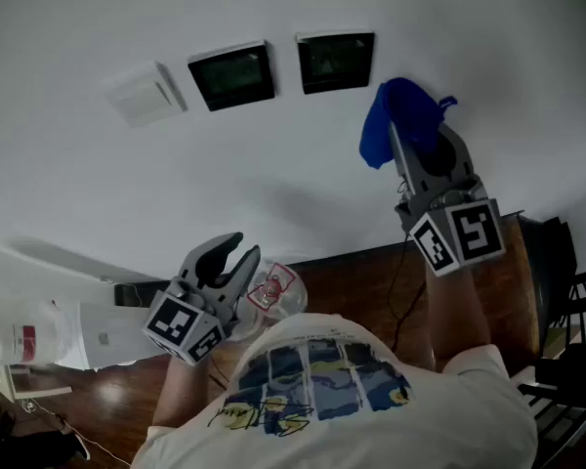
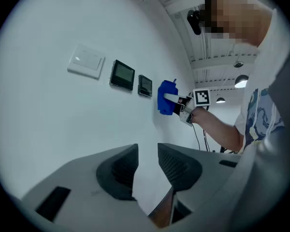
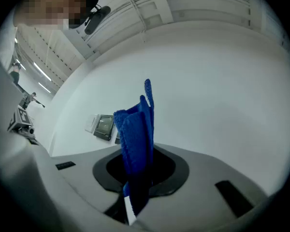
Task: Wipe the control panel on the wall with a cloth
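Note:
Two dark control panels (image 1: 232, 75) (image 1: 336, 61) are set in the white wall, with a white switch plate (image 1: 145, 93) to their left. My right gripper (image 1: 417, 149) is shut on a blue cloth (image 1: 400, 117), held up just right of and below the right-hand panel; I cannot tell whether the cloth touches the wall. In the right gripper view the cloth (image 3: 135, 134) stands up between the jaws, and a panel (image 3: 105, 126) shows to its left. My left gripper (image 1: 230, 264) hangs low and open, holding nothing. The left gripper view shows both panels (image 2: 122, 75) (image 2: 145, 85) and the cloth (image 2: 166, 96).
A dark wood floor (image 1: 361, 281) runs below the wall, with a thin cable (image 1: 398, 291) hanging down. A black chair (image 1: 566, 301) stands at the right. A clear plastic item with a red label (image 1: 276, 289) lies near my left gripper. White boxes (image 1: 39, 338) sit low left.

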Tool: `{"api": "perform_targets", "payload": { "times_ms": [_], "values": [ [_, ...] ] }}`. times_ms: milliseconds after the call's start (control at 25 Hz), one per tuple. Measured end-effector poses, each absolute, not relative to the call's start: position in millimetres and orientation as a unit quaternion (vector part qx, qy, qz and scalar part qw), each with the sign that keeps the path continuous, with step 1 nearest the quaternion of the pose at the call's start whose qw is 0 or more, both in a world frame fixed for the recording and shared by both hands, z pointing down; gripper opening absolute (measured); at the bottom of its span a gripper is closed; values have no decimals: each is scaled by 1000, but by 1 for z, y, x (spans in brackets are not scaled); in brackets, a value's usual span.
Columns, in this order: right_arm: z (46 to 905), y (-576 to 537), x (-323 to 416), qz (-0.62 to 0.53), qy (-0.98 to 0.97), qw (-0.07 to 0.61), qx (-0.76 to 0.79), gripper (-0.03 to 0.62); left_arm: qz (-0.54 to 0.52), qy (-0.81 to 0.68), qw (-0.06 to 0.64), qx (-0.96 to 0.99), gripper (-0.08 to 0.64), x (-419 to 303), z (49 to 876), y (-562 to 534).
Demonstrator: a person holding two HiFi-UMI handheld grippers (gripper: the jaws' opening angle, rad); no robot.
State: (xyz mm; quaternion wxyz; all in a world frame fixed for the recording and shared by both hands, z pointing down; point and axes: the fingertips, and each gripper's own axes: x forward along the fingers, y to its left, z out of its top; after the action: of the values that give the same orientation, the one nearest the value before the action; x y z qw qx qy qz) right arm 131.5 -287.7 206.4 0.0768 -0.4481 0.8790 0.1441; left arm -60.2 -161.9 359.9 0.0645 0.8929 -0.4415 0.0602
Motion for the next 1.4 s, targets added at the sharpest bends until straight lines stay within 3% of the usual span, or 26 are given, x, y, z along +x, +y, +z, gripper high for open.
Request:
{"api": "perform_targets", "payload": {
  "times_ms": [520, 1080, 1400],
  "values": [
    [162, -305, 70, 173, 840, 59, -511, 81, 77, -424, 84, 899, 124, -125, 390, -137],
    [167, -255, -91, 201, 888, 58, -409, 81, 70, -422, 98, 899, 124, -170, 406, -94],
    [175, -247, -124, 206, 905, 48, -370, 81, 51, -435, 109, 892, 124, -178, 405, -86]
  ]
}}
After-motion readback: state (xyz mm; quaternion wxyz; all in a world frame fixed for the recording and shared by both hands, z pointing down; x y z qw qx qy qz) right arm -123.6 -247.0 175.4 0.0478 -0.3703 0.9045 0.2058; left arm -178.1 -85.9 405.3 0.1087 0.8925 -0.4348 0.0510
